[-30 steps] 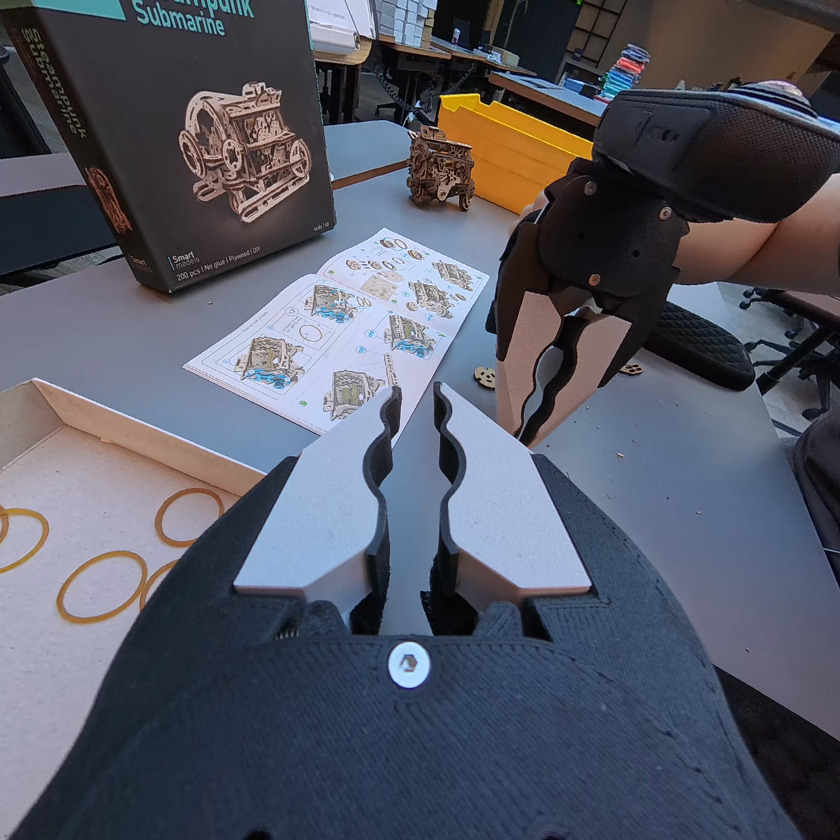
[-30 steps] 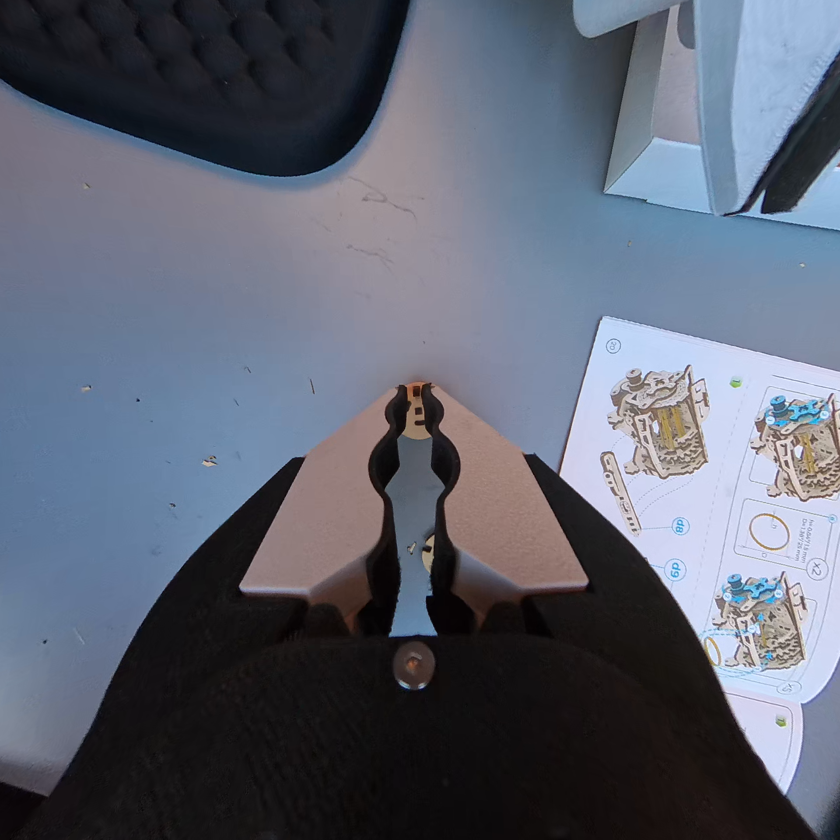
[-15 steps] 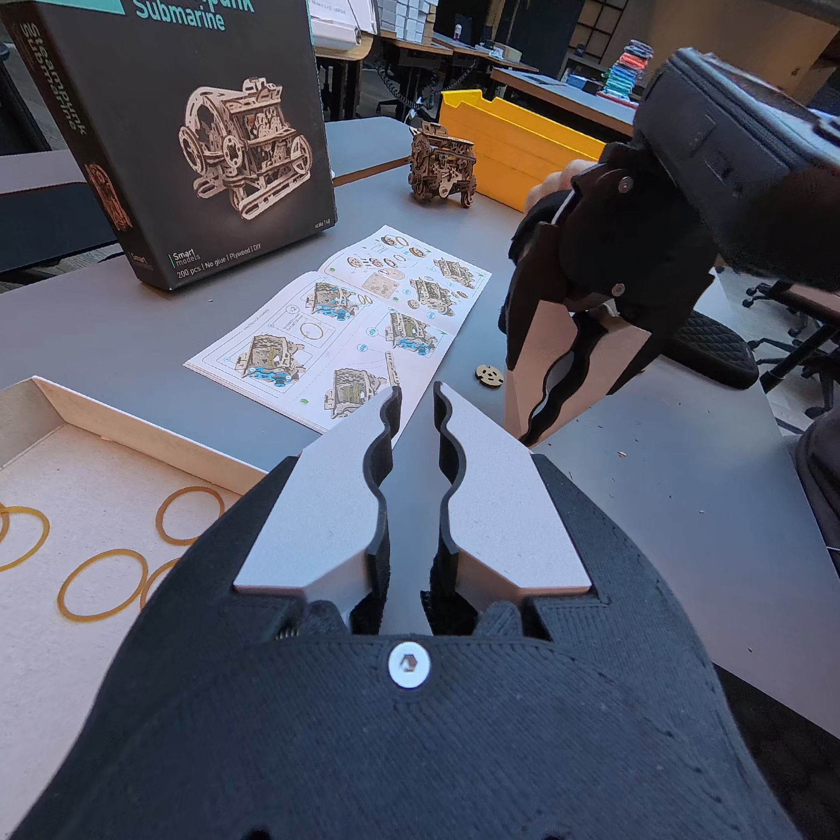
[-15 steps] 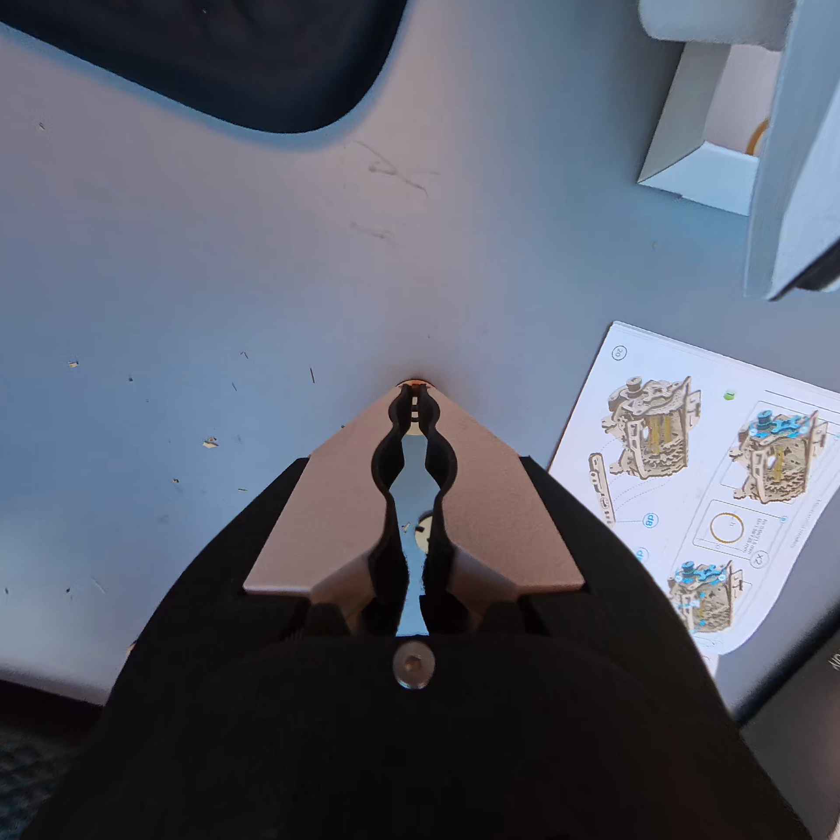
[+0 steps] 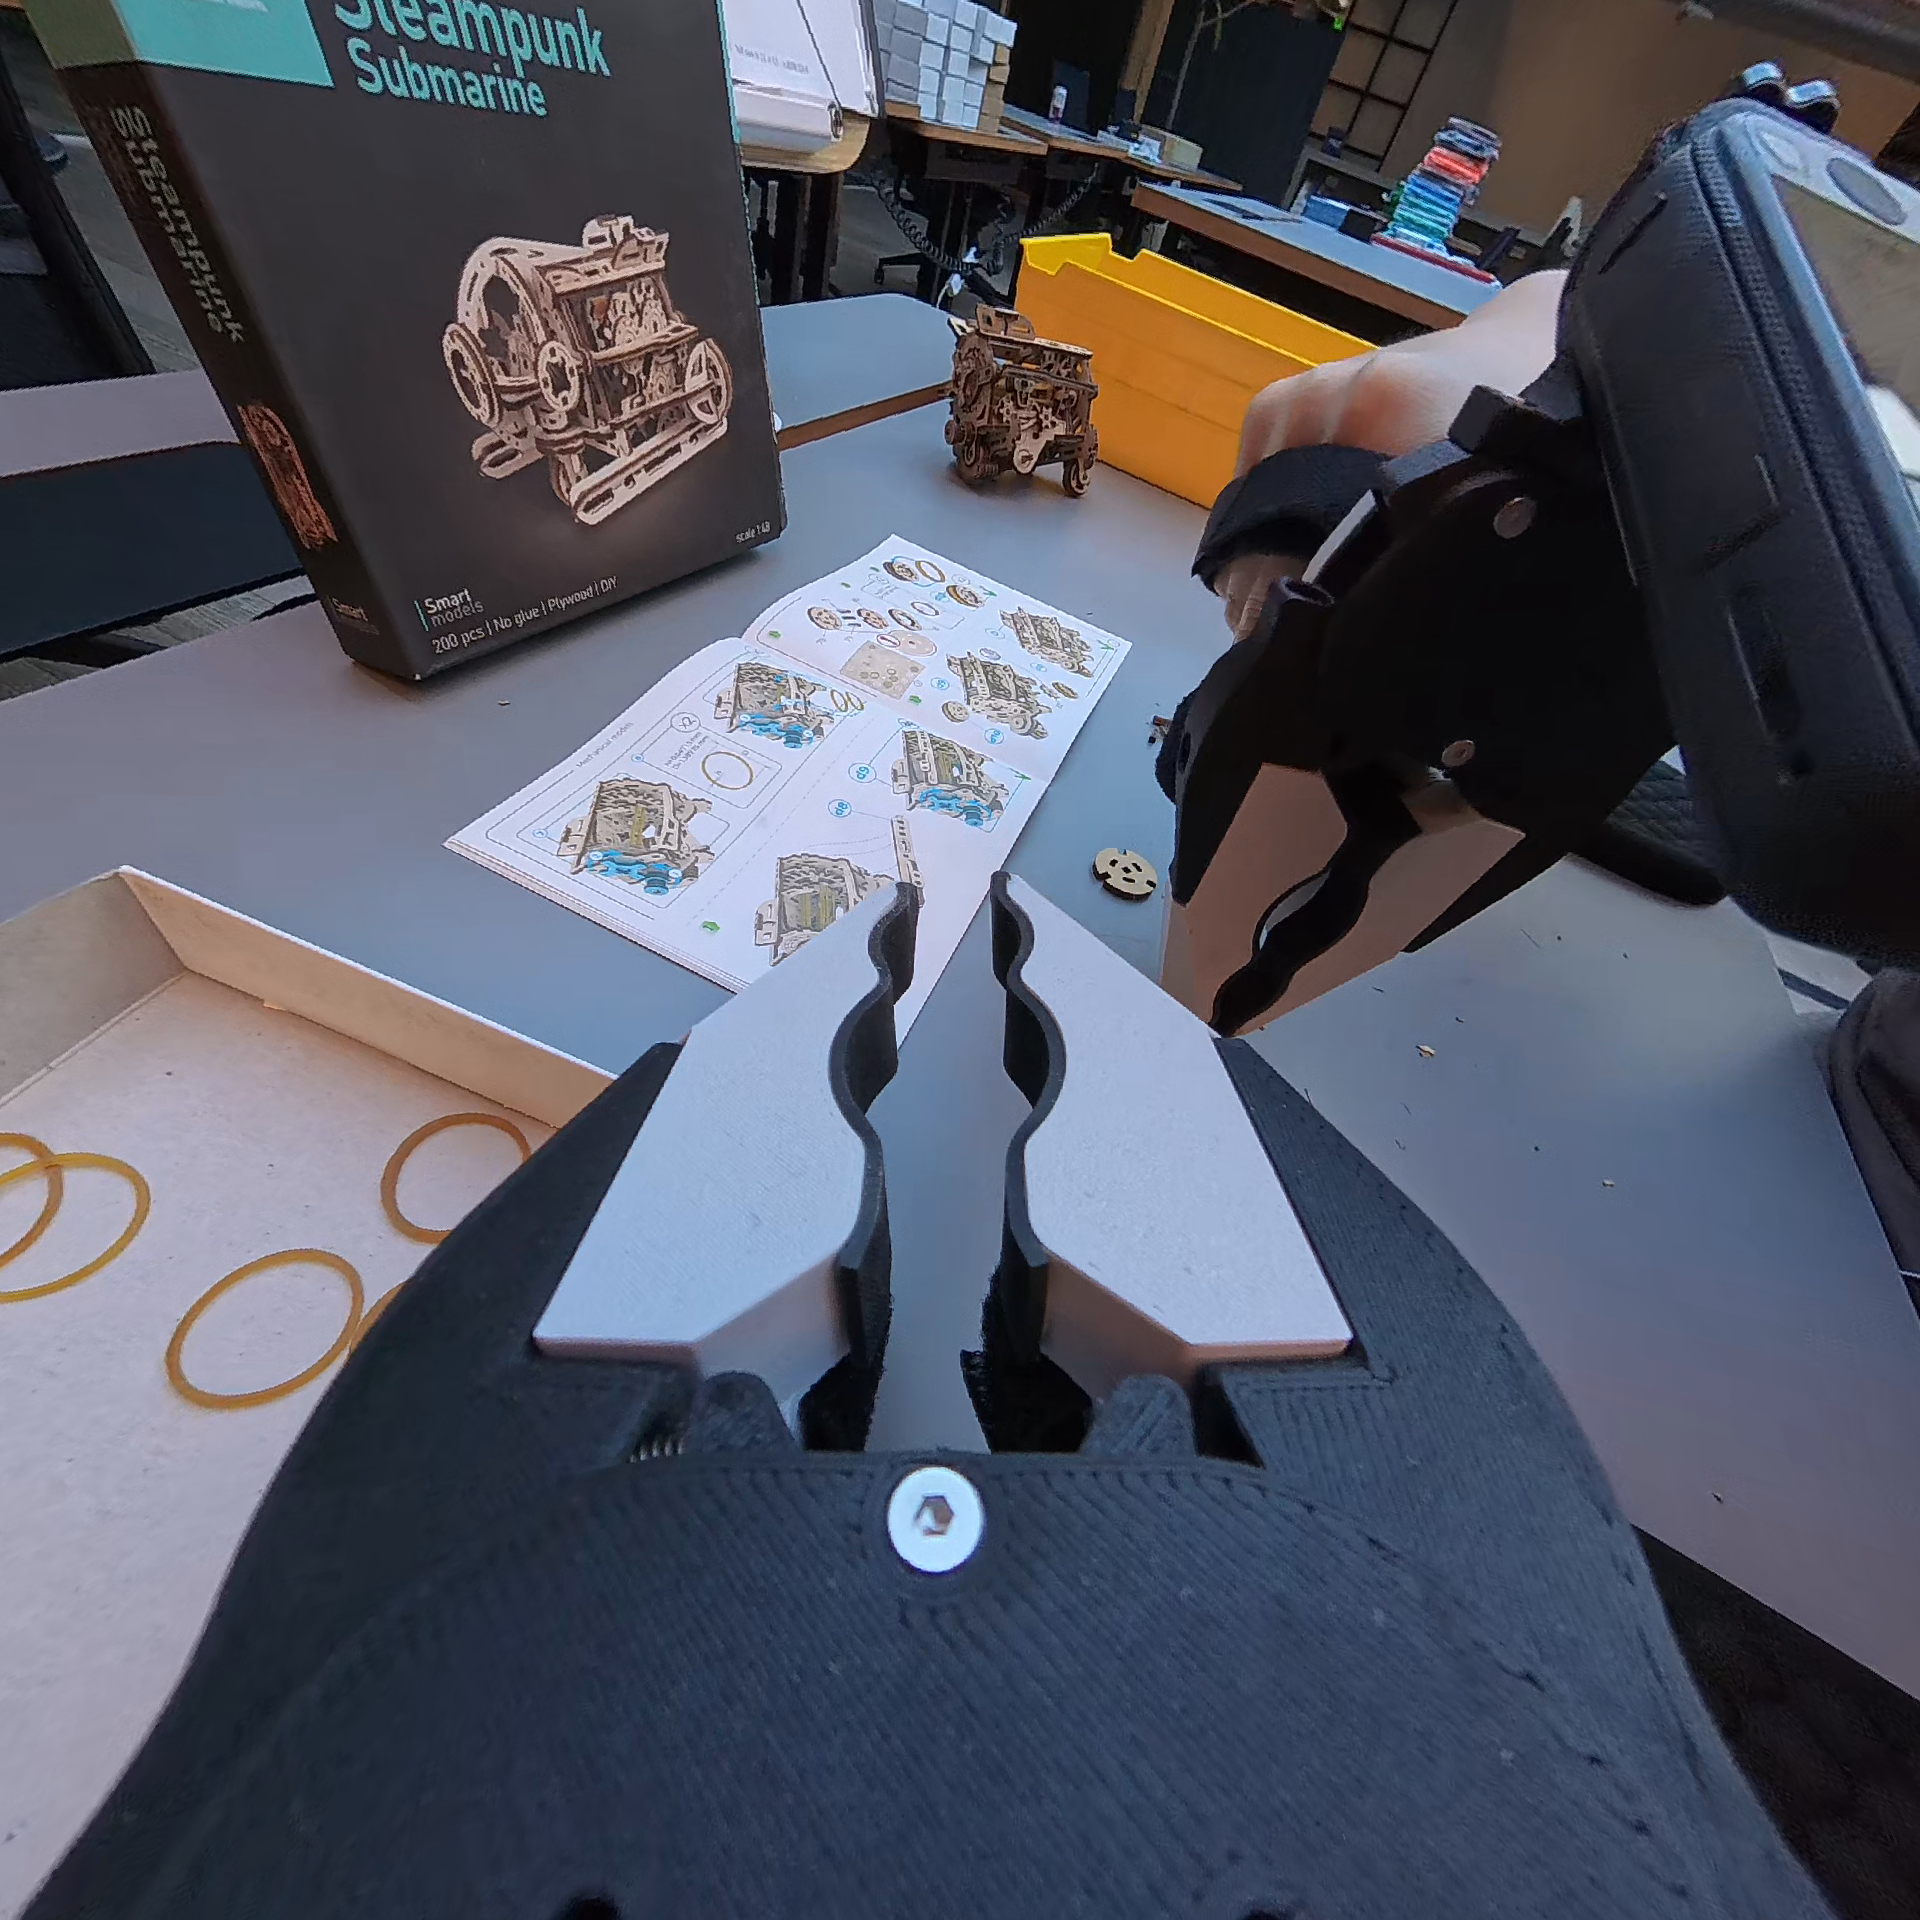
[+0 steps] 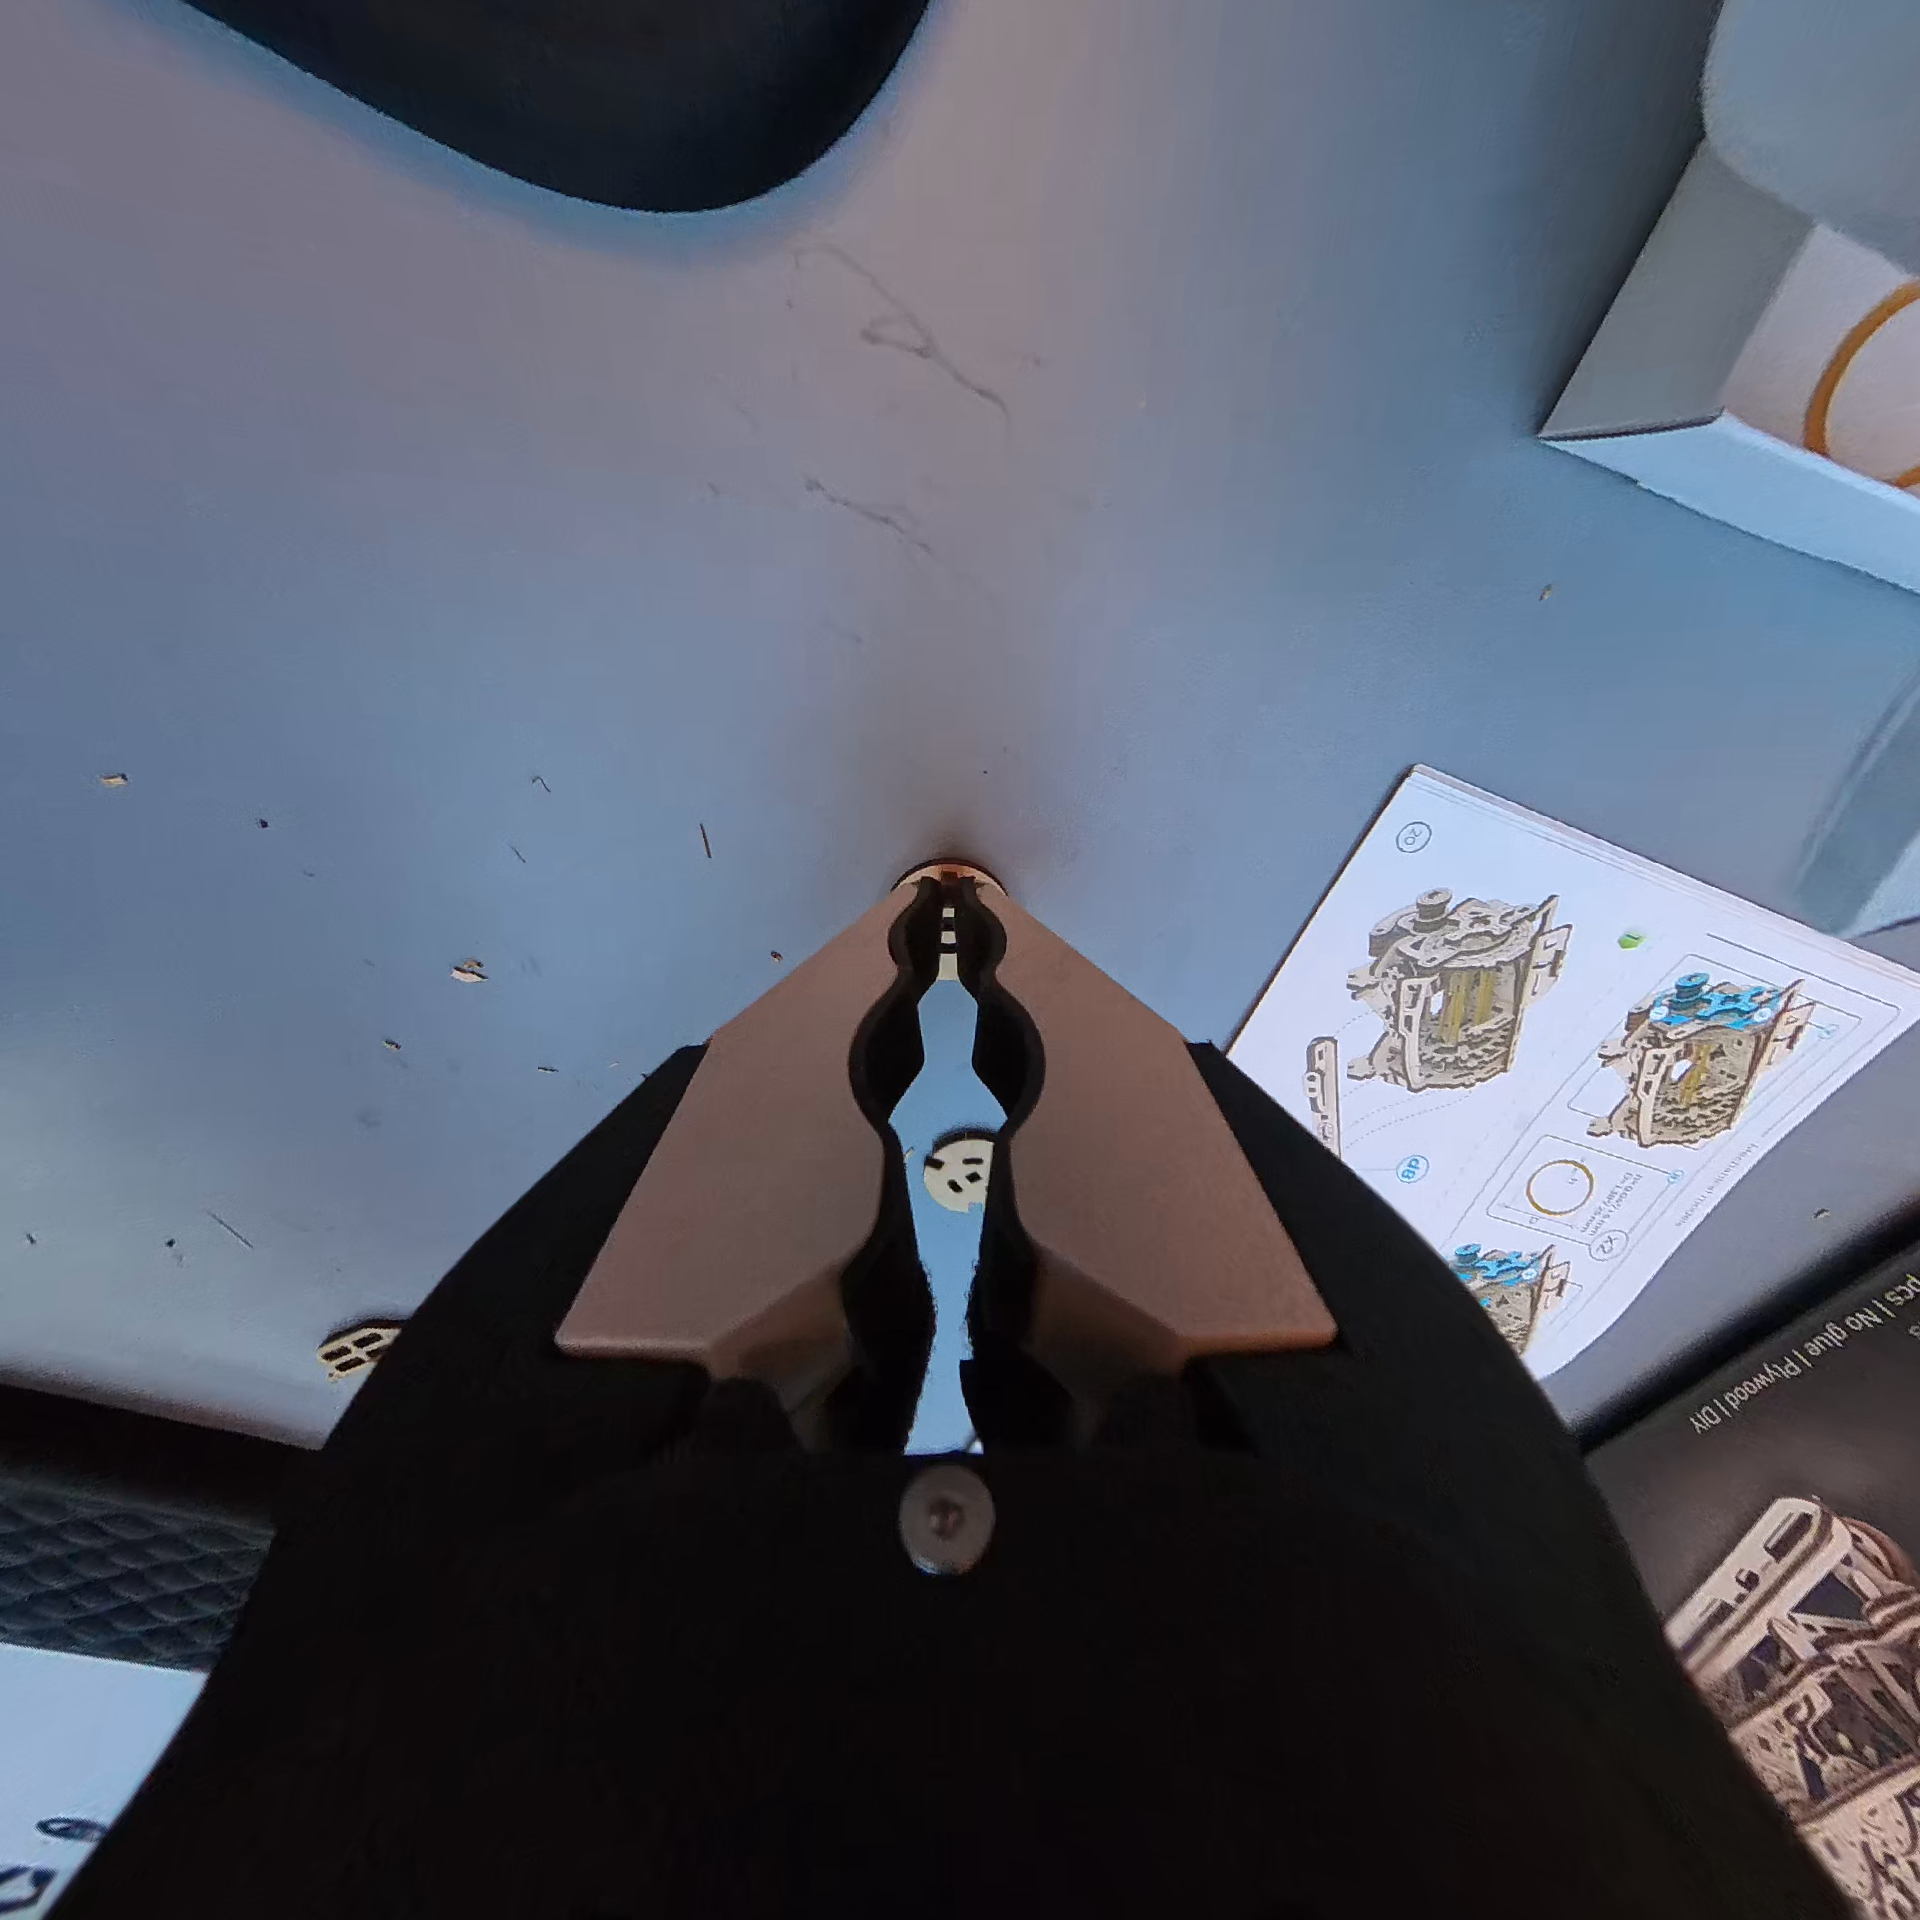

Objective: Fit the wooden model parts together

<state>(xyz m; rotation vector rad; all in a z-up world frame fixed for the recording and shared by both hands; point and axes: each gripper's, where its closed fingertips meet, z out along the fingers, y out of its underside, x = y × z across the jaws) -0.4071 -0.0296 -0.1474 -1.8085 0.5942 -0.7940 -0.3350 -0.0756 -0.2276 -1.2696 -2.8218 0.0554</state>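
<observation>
My right gripper (image 6: 948,891) is shut on a small slotted wooden part (image 6: 948,940) pinched at its very tips, held just above the grey table (image 6: 520,623). It also shows in the left wrist view (image 5: 1221,1023), tilted down to the table. A round wooden disc (image 5: 1124,871) lies on the table beside it and shows through the right jaws' gap (image 6: 958,1172). My left gripper (image 5: 951,904) is open and empty, over the table near the open instruction booklet (image 5: 810,748). The assembled wooden model (image 5: 1023,416) stands at the back.
A dark kit box (image 5: 436,312) stands back left and a yellow bin (image 5: 1174,343) back right. A cardboard tray (image 5: 343,997) with rubber bands (image 5: 265,1325) lies left. A black pad (image 6: 571,83) and another small wooden piece (image 6: 358,1351) lie by the right gripper. The grippers' ends are close to 12 centimeters from one another.
The right gripper has tilted and its body swung right and up, tips staying near the same spot with the part still held. The left gripper has not moved.
</observation>
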